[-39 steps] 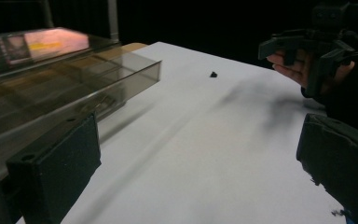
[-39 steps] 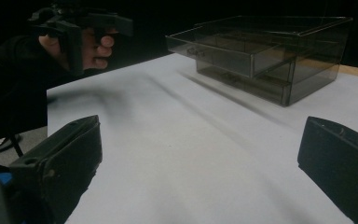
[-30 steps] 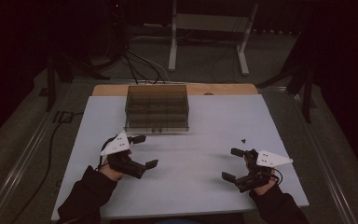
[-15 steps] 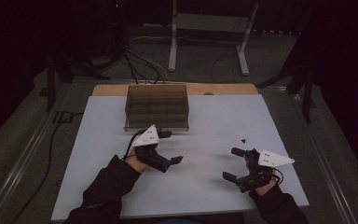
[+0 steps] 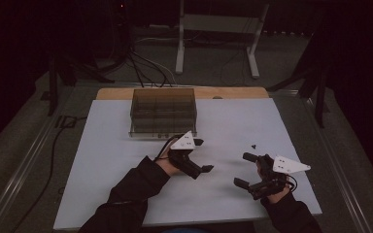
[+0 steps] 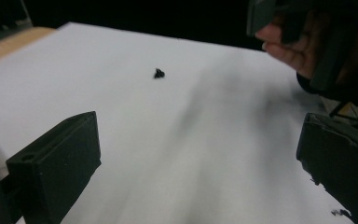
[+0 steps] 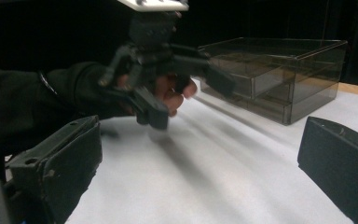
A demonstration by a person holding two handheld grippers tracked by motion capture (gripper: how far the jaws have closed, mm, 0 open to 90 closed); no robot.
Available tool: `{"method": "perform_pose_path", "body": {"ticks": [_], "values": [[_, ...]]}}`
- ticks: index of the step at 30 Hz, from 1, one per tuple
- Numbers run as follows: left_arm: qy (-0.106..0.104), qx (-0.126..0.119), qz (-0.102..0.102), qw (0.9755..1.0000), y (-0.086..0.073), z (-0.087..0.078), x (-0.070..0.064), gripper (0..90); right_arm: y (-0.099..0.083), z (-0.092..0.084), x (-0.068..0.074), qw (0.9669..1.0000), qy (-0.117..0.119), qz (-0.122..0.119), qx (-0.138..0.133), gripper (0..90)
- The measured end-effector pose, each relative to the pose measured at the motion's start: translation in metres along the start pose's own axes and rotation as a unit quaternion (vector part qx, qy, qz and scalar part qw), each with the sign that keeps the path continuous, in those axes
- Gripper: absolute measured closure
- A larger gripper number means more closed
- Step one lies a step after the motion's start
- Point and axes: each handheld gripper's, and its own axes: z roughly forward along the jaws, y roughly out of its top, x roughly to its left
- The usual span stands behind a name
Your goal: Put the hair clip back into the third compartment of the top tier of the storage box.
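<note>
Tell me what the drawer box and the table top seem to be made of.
The drawer box looks like smoke-tinted clear plastic: its inner dividers show through the walls, and its edges catch glossy highlights in the right gripper view. The table top is a matt white sheet, perhaps laminate or board, with no sharp reflections. A bare wood-coloured strip shows along its far edge, probably wood beneath.

1. A smoky see-through drawer box (image 5: 162, 111) stands near the far edge of the white table top (image 5: 102, 160), left of its middle; its compartments are stacked in tiers.
2. A wooden strip (image 5: 233, 92) shows along the table's far edge, behind the box.
3. A pale metal stand (image 5: 218, 29) stands on the floor beyond the table.
4. Dark cables (image 5: 143, 73) trail over the floor beyond the far-left corner.
5. A metal rail (image 5: 22, 165) runs along the floor beside the table's left edge.
</note>
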Motion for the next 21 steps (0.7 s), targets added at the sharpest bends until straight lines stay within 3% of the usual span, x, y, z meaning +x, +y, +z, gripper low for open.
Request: {"method": "perform_pose_path", "body": {"ticks": [2, 4, 8, 9, 21], "values": [[-0.001, 0.006, -0.001, 1.0, 0.001, 0.005, 0.0, 0.6, 0.0, -0.001, 0.0, 1.0, 0.0, -0.001, -0.001, 0.0], [-0.001, 0.027, -0.015, 0.9995, 0.004, 0.021, 0.003, 0.7, 0.001, -0.002, 0.0, 1.0, -0.002, -0.001, -0.005, 0.0], [0.011, 0.035, -0.029, 0.9989, 0.008, 0.035, 0.006, 0.7, 0.002, -0.003, 0.001, 1.0, -0.003, -0.002, -0.007, 0.0], [0.019, 0.048, -0.034, 0.9981, 0.012, 0.044, 0.008, 0.7, 0.003, -0.003, 0.001, 1.0, -0.003, -0.002, -0.008, 0.0], [0.014, 0.076, -0.042, 0.9961, 0.033, 0.093, 0.017, 0.7, 0.005, -0.006, 0.002, 0.9999, -0.001, -0.005, -0.015, 0.0]]}}
